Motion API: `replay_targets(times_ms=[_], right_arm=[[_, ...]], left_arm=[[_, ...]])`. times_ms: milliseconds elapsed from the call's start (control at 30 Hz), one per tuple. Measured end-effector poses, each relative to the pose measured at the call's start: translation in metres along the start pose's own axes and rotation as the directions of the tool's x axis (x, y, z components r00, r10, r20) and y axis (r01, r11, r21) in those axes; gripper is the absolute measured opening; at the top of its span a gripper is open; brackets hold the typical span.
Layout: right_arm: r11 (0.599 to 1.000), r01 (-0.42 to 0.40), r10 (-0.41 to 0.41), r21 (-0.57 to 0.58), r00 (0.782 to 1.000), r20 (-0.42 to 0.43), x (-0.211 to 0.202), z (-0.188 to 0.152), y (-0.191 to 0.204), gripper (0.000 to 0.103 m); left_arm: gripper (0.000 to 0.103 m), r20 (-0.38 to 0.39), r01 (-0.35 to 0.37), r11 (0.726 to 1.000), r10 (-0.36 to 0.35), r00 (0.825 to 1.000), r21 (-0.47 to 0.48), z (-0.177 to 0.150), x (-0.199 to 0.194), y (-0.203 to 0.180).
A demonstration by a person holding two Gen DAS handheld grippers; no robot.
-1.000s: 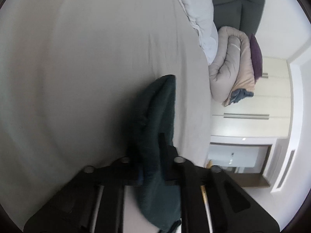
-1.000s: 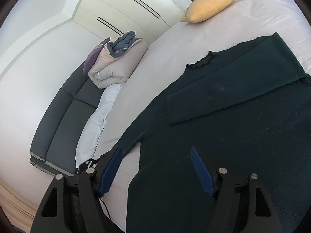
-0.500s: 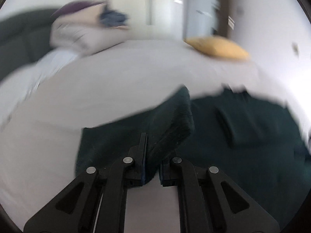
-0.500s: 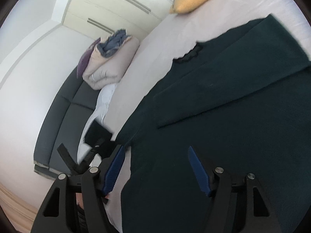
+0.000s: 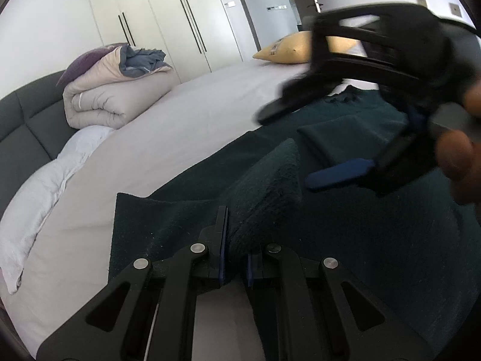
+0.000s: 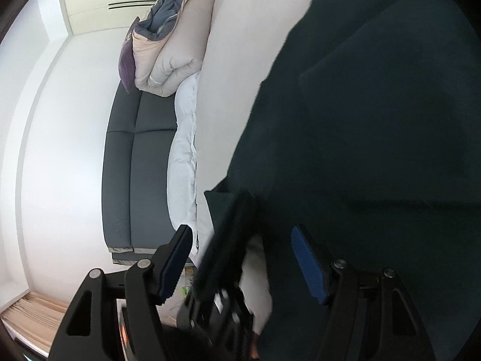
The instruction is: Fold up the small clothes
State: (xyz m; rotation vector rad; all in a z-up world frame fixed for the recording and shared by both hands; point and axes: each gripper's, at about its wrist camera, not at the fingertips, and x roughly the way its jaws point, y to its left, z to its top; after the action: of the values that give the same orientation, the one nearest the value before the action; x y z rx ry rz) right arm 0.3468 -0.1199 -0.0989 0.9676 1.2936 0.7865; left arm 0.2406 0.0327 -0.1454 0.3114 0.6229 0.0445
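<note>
Left gripper clamped tight on a bunched sweater sleeve, dark green sweater spread over the bed. Right gripper fingers wide apart, gripping nothing.

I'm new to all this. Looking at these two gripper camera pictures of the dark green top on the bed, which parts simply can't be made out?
- Left wrist view: the right gripper is motion-blurred and covers the dark green knitted top's neckline and most of the yellow pillow.
- Left wrist view: the top's right side runs off the picture edge.
- Right wrist view: the top is dark and soft; its folds barely show.
- Right wrist view: the left gripper is a blurred black shape; its jaws are unreadable there.
</note>
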Motion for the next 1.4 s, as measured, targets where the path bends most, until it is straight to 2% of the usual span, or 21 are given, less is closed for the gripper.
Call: replay_targets(times_ms=[67, 133, 167, 300, 367, 433, 533, 567, 600, 700, 767, 833, 933, 1000, 1100, 1133, 1167, 1233, 1300, 1367, 1400], right_arm=[[0.999, 0.03, -0.031, -0.024, 0.999, -0.025, 0.009, 0.004, 0.004, 0.058], [0.994, 0.08, -0.084, -0.071, 0.995, -0.054, 0.017, 0.005, 0.008, 0.015], [0.991, 0.099, -0.104, -0.093, 0.993, -0.058, 0.018, 0.005, 0.011, 0.012], [0.969, 0.166, -0.17, -0.183, 0.985, -0.01, -0.001, 0.002, 0.021, 0.009], [0.958, 0.193, -0.19, -0.212, 0.981, 0.032, -0.021, 0.004, 0.025, 0.009], [0.95, 0.217, -0.204, -0.223, 0.976, 0.081, -0.046, 0.012, 0.028, 0.009], [0.933, 0.275, -0.247, -0.232, 0.958, 0.145, -0.087, 0.027, 0.027, 0.009], [0.923, 0.304, -0.272, -0.235, 0.949, 0.161, -0.101, 0.032, 0.024, 0.009], [0.907, 0.346, -0.309, -0.24, 0.934, 0.179, -0.114, 0.036, 0.02, 0.009], [0.857, 0.467, -0.419, -0.216, 0.877, 0.235, -0.146, 0.052, 0.002, 0.009], [0.852, 0.491, -0.441, -0.181, 0.86, 0.258, -0.167, 0.061, -0.013, 0.009], [0.841, 0.52, -0.47, -0.15, 0.839, 0.273, -0.181, 0.069, -0.027, 0.009], [0.827, 0.544, -0.494, -0.143, 0.824, 0.277, -0.187, 0.074, -0.037, 0.009], [0.821, 0.553, -0.5, -0.141, 0.815, 0.292, -0.193, 0.078, -0.042, 0.009], [0.822, 0.552, -0.503, -0.141, 0.819, 0.277, -0.2, 0.078, -0.044, 0.009], [0.813, 0.565, -0.513, -0.145, 0.811, 0.283, -0.202, 0.076, -0.044, 0.009], [0.808, 0.57, -0.517, -0.146, 0.806, 0.286, -0.202, 0.074, -0.043, 0.009], [0.809, 0.572, -0.521, -0.133, 0.804, 0.287, -0.203, 0.075, -0.044, 0.009], [0.814, 0.57, -0.521, -0.115, 0.803, 0.291, -0.202, 0.078, -0.046, 0.009], [0.823, 0.559, -0.514, -0.103, 0.809, 0.286, -0.205, 0.081, -0.049, 0.009], [0.828, 0.553, -0.51, -0.091, 0.811, 0.287, -0.208, 0.083, -0.053, 0.009]], left_arm=[[0.008, 0.003, -0.011, 1.0, 0.011, 1.0, 0.013, -0.001, -0.003, -0.002], [0.008, 0.001, -0.02, 1.0, 0.019, 1.0, 0.021, -0.004, -0.006, -0.003], [0.009, -0.001, -0.011, 1.0, 0.011, 1.0, 0.022, -0.004, -0.008, -0.003], [0.01, 0.004, 0.055, 0.998, -0.055, 0.998, 0.021, 0.007, -0.022, -0.004], [0.01, 0.007, 0.126, 0.992, -0.126, 0.992, -0.01, 0.017, -0.035, -0.01], [0.01, 0.033, 0.251, 0.964, -0.249, 0.968, -0.09, 0.03, -0.05, -0.006], [0.01, 0.08, 0.327, 0.931, -0.318, 0.945, -0.164, 0.044, -0.066, 0.006], [0.01, 0.09, 0.371, 0.902, -0.36, 0.929, -0.22, 0.048, -0.067, 0.019], [0.01, 0.088, 0.387, 0.885, -0.377, 0.922, -0.259, 0.051, -0.064, 0.028], [0.01, 0.053, 0.339, 0.863, -0.345, 0.937, -0.374, 0.055, -0.046, 0.062], [0.01, 0.032, 0.322, 0.834, -0.345, 0.938, -0.449, 0.056, -0.03, 0.084], [0.01, 0.017, 0.325, 0.792, -0.37, 0.929, -0.517, 0.057, -0.011, 0.102], [0.01, -0.04, 0.288, 0.773, -0.374, 0.926, -0.566, 0.057, 0.017, 0.119], [0.01, -0.061, 0.286, 0.76, -0.393, 0.918, -0.583, 0.059, 0.034, 0.128], [0.01, -0.082, 0.295, 0.779, -0.403, 0.911, -0.553, 0.062, 0.049, 0.124], [0.01, -0.086, 0.309, 0.779, -0.419, 0.904, -0.546, 0.064, 0.054, 0.122], [0.01, -0.08, 0.342, 0.762, -0.456, 0.887, -0.55, 0.062, 0.061, 0.117], [0.01, -0.056, 0.394, 0.715, -0.516, 0.855, -0.578, 0.057, 0.075, 0.116], [0.01, -0.044, 0.423, 0.68, -0.555, 0.831, -0.599, 0.055, 0.088, 0.118], [0.01, -0.024, 0.47, 0.633, -0.611, 0.791, -0.615, 0.055, 0.104, 0.118], [0.01, -0.033, 0.473, 0.623, -0.625, 0.78, -0.623, 0.053, 0.112, 0.119]])
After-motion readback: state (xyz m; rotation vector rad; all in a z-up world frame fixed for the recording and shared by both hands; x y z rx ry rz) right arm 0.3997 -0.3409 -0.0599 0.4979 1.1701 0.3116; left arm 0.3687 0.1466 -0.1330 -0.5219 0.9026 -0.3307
